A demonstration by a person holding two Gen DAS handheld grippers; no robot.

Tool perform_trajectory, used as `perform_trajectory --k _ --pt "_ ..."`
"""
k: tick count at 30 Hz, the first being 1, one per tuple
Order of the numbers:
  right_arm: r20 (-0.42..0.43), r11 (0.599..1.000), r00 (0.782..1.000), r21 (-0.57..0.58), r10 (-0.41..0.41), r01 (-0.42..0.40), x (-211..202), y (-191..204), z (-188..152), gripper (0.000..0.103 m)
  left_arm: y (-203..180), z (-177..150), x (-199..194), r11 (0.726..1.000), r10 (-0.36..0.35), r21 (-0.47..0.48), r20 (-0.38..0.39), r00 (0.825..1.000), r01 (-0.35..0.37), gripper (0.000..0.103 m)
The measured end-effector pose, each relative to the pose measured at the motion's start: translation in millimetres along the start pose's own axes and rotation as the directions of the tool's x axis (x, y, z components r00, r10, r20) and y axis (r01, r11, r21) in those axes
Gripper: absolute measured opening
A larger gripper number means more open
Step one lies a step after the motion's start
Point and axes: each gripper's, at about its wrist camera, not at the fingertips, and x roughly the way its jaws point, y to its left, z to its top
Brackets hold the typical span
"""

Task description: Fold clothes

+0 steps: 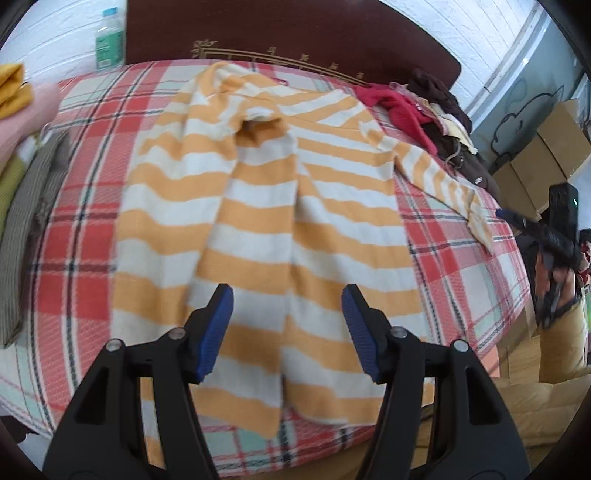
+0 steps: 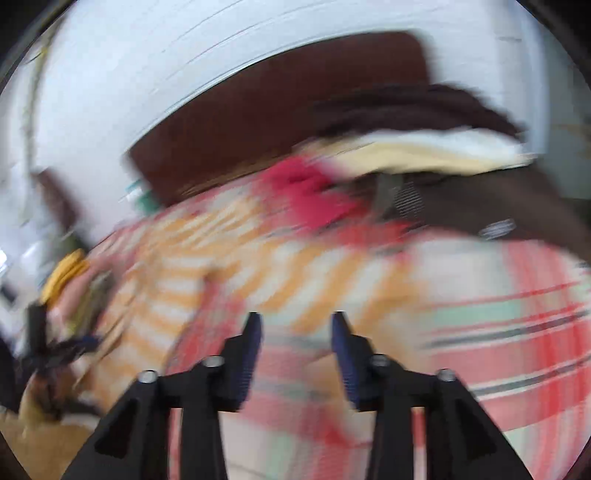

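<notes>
Sweater, orange-and-cream striped, lies partly folded on the plaid bed, left hand-held gripper hovering half-open and empty over its hem, right hand-held gripper apparently open, empty, though blurred.

My left wrist cam looks fwd and steeply down along my left gripper, close over the near end of the striped sweater on the plaid bed cover; headboard at top, my right gripper at the right edge. Right wrist cam, badly blurred, looks down past its own fingers from the bed's right side. Both cams share sweater, cover, headboard and the clothes pile.
</notes>
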Motion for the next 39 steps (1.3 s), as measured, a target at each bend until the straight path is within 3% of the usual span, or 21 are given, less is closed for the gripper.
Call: perform_trajectory --k 2,4,8,11,13,14,15,16,17,20,25,29,32,36,39 --pt "-0.096 0.987 0.985 -0.064 0.140 -0.147 34.3 48.6 -23.7 0.048 9.3 -4.2 -0.6 1.000 0.019 -0.014 -0.005 1.000 -0.019 0.063" --pt "-0.185 0.960 0.951 -0.088 0.247 -0.266 65.8 90.6 -47.4 0.048 15.8 -8.5 -0.8 0.999 0.031 -0.027 -0.007 0.999 -0.031 0.063" --pt "-0.287 0.956 0.924 -0.074 0.252 -0.283 109.7 129.5 -77.8 0.054 22.4 -18.4 -0.9 0.999 0.026 -0.034 -0.004 1.000 -0.026 0.063" --pt "-0.253 0.950 0.925 -0.052 0.284 -0.306 112.5 140.6 -84.2 0.060 23.7 -24.1 0.1 0.999 0.019 -0.033 -0.002 1.000 -0.019 0.063" --pt "-0.238 0.953 0.928 -0.031 0.285 -0.301 117.0 142.3 -85.3 0.060 24.7 -25.5 1.3 0.999 0.008 -0.037 -0.001 1.000 -0.008 0.063" --pt "-0.231 0.954 0.930 -0.023 0.285 -0.298 119.5 142.3 -85.6 0.053 25.2 -26.0 1.8 0.999 0.002 -0.039 0.000 1.000 -0.002 0.063" --pt "-0.225 0.955 0.932 -0.015 0.284 -0.295 122.0 142.2 -86.0 0.043 25.6 -26.1 2.1 0.999 -0.002 -0.041 0.001 1.000 0.002 0.063" --pt "-0.222 0.957 0.934 -0.011 0.279 -0.288 121.5 140.5 -84.7 0.012 26.0 -26.2 2.1 0.999 -0.007 -0.043 0.004 1.000 0.007 0.063" --pt "-0.221 0.959 0.936 -0.008 0.273 -0.282 120.6 138.5 -83.2 0.005 26.6 -26.3 1.8 0.999 -0.012 -0.046 0.006 1.000 0.012 0.063" --pt "-0.216 0.965 0.942 0.002 0.256 -0.261 118.0 132.5 -78.6 0.005 26.6 -26.6 -1.9 0.999 -0.018 -0.041 0.016 1.000 0.019 0.063" --pt "-0.107 0.983 0.978 -0.003 0.181 -0.182 67.9 108.1 -59.7 0.004 22.7 -27.2 -4.8 1.000 -0.023 -0.008 0.015 1.000 0.023 0.063" --pt "-0.058 0.994 0.993 -0.012 0.104 -0.104 34.8 88.8 -49.5 0.004 12.6 -30.7 -3.9 0.998 -0.007 0.070 0.004 1.000 0.006 0.063" --pt "-0.015 0.999 0.999 0.021 0.048 -0.047 17.3 72.1 -45.3 0.004 -1.6 -34.4 -4.8 0.990 -0.044 0.131 -0.001 0.999 0.043 0.063" --pt "-0.044 0.995 0.998 0.092 0.046 -0.042 27.0 57.0 -50.8 0.005 -29.6 -38.3 1.4 0.971 -0.104 0.214 -0.020 0.994 0.105 0.067" --pt "-0.089 0.994 0.996 0.108 0.015 -0.006 45.3 53.3 -58.1 0.006 -54.3 -42.8 11.1 0.948 -0.099 0.299 -0.039 0.994 0.106 0.071"
